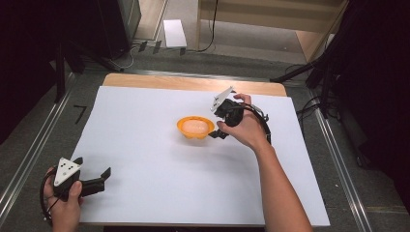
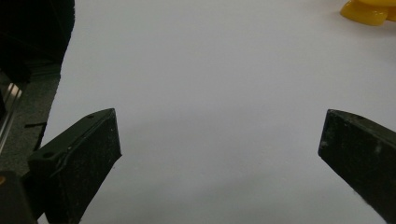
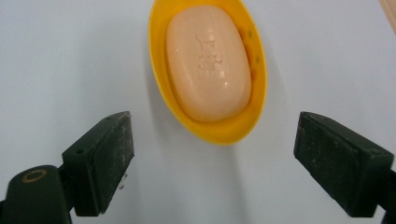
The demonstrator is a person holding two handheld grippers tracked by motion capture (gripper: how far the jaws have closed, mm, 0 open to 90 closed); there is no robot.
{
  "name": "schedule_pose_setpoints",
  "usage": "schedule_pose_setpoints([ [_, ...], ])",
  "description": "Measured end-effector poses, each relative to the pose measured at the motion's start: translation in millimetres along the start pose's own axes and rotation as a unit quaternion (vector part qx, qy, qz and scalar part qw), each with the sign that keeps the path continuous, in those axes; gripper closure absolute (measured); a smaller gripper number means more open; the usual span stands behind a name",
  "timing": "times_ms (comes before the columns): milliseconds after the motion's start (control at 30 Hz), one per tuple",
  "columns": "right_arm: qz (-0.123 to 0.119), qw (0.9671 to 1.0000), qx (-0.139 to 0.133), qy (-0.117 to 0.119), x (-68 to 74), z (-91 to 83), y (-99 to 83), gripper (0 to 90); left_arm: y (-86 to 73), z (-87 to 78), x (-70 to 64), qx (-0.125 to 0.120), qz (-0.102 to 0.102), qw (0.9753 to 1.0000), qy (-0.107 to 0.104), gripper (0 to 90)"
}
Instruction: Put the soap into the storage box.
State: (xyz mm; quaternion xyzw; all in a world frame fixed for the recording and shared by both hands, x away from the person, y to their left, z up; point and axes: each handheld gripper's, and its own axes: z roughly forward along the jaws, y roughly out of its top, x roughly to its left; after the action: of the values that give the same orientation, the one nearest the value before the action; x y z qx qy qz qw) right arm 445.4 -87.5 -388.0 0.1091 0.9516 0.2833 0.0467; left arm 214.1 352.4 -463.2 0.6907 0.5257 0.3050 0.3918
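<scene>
A yellow oval soap dish sits near the middle of the white sheet, and a peach bar of soap lies in it. My right gripper stands open just right of the dish, jaws pointing at it. In the right gripper view the soap fills the dish, whose near end lies between the tips of my right gripper without touching them. My left gripper rests open at the sheet's near left corner with nothing in it. In the left gripper view it faces bare sheet, the dish far off.
The white sheet covers a wooden table whose far edge shows. Metal rails run along both sides on the floor. Dark stands and cables crowd the back right. A white box lies on the floor behind.
</scene>
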Motion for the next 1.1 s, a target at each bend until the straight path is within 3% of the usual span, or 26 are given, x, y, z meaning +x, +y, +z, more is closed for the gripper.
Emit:
schedule_pose_setpoints([
  [500, 0.049, 0.9979, -0.040, -0.013, 10.8, -12.5, -35.4, 10.0, 0.1, 0.4, -0.6, 0.002, 0.002, 1.0000, 0.001, 0.0],
  [633, 0.069, 0.9958, -0.057, -0.018, 15.0, -18.8, -44.3, 5.7, 0.1, 0.6, -1.3, 0.001, 0.003, 1.0000, 0.007, 0.0],
  [933, 0.099, 0.9927, -0.068, -0.015, 26.3, -26.6, -68.0, 5.5, -0.1, 0.0, -1.2, -0.001, 0.002, 1.0000, 0.008, 0.0],
  [1100, 0.124, 0.9889, -0.077, -0.025, 31.7, -30.7, -80.5, 5.5, -0.2, -0.3, -1.1, -0.002, 0.000, 1.0000, 0.008, 0.0],
])
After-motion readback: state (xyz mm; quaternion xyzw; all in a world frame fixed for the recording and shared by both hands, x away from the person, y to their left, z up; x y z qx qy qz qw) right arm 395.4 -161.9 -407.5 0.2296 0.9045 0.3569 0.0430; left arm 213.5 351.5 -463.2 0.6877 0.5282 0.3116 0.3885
